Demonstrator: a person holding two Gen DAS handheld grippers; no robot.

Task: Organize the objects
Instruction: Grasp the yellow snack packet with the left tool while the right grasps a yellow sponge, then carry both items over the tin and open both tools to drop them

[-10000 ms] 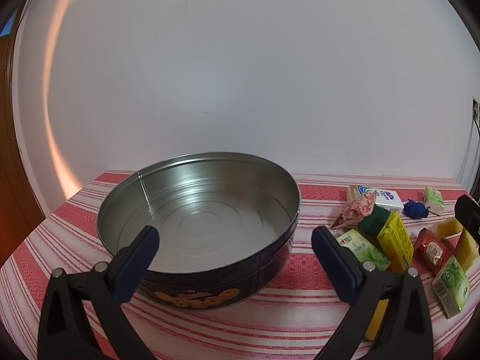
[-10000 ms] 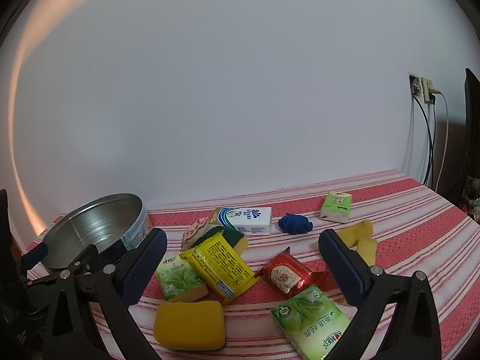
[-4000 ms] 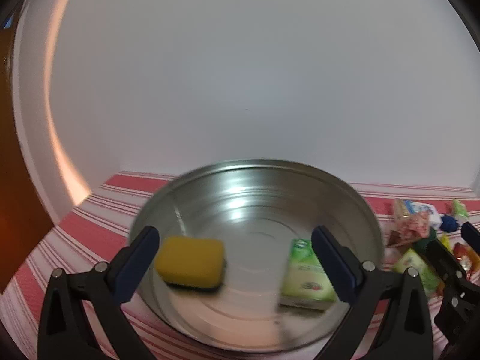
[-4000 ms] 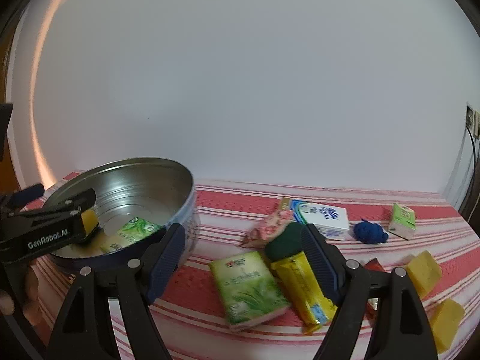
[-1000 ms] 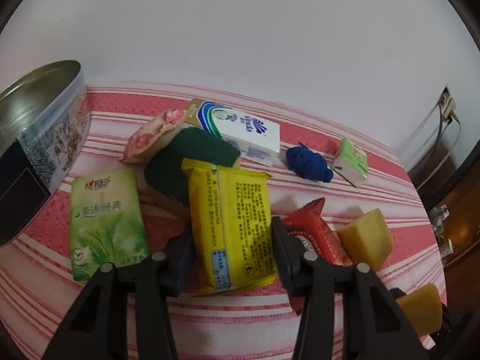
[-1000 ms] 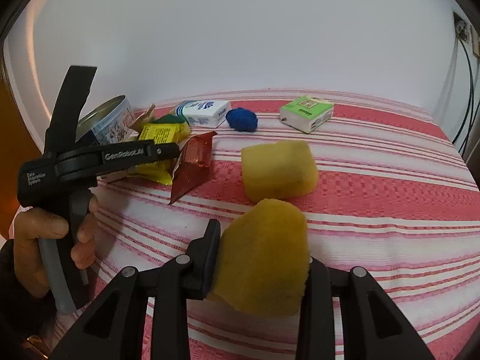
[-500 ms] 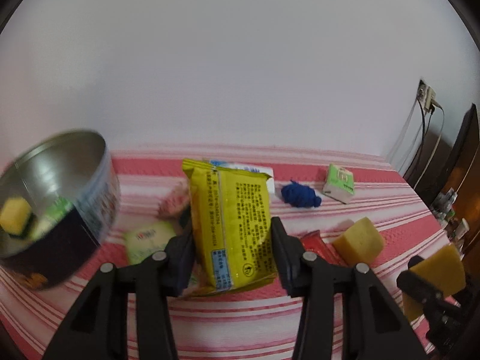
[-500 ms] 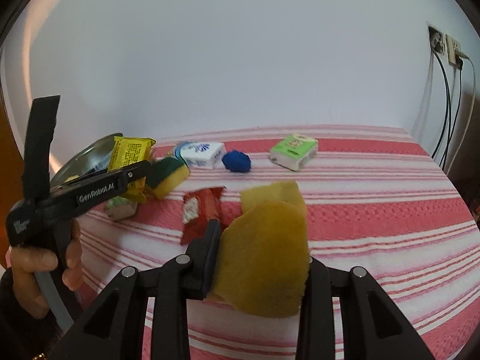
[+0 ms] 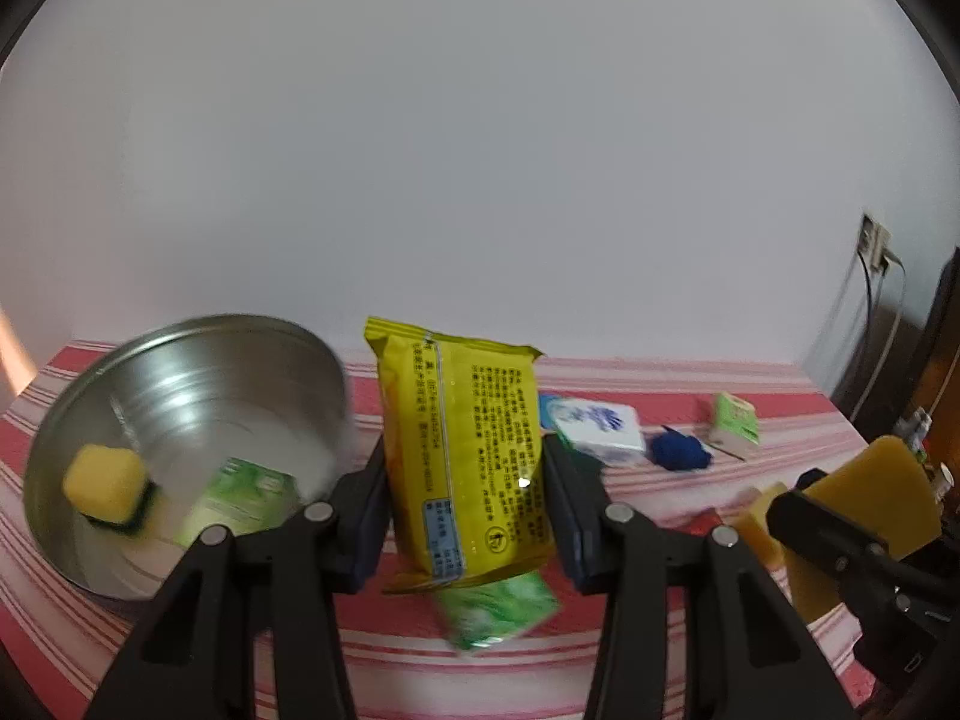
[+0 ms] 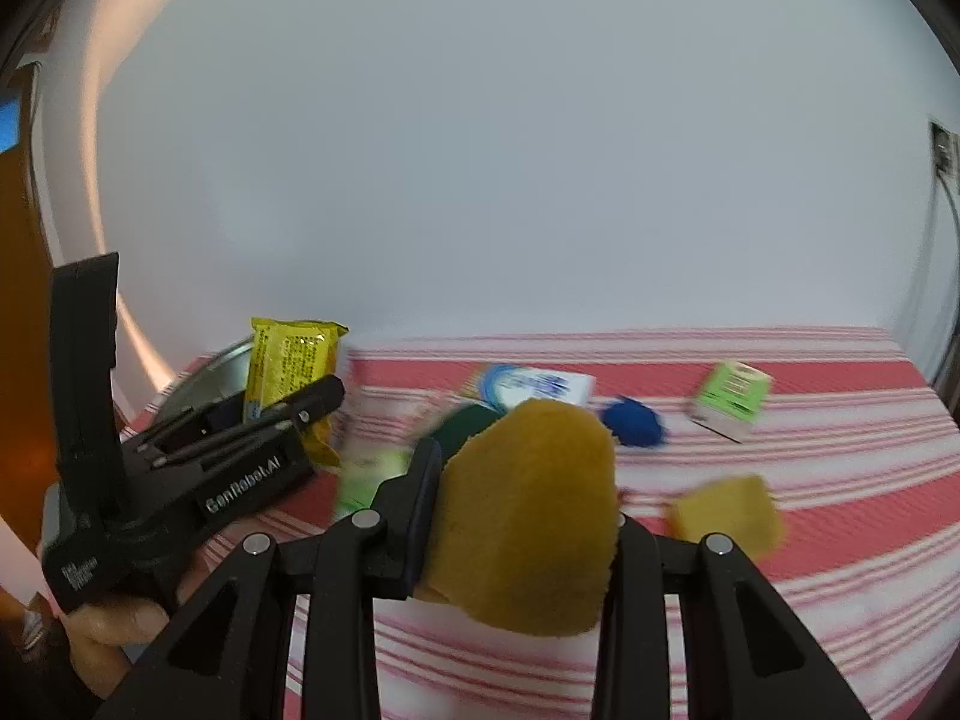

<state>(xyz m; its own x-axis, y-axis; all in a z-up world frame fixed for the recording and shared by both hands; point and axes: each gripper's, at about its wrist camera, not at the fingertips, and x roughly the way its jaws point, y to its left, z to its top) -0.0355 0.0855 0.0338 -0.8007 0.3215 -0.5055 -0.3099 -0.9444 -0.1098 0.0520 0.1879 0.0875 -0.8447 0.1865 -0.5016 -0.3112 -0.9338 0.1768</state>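
My left gripper (image 9: 465,501) is shut on a yellow packet (image 9: 465,450) held upright above the striped cloth, just right of the round metal tin (image 9: 288,360). Inside the tin lie a yellow sponge (image 9: 105,480) and a green tissue pack (image 9: 246,495). My right gripper (image 10: 528,519) is shut on a yellow sponge piece (image 10: 528,516), lifted off the table. In the right wrist view the left gripper (image 10: 294,414) with its yellow packet (image 10: 288,363) shows at the left beside the tin (image 10: 216,369), held by a hand (image 10: 114,624). The right gripper's sponge piece (image 9: 876,504) shows at the left view's right edge.
On the red-striped tablecloth (image 10: 810,480) lie a white and blue box (image 10: 540,387), a blue ball of yarn (image 10: 633,423), a green carton (image 10: 729,399), another yellow sponge piece (image 10: 729,513), a dark green pad (image 10: 471,426) and a green tissue pack (image 9: 495,609). A white wall stands behind.
Both grippers lifted their loads off the table and swung left toward the tin. The yellow packet left the pile; the tin now fills the left of the left wrist view.
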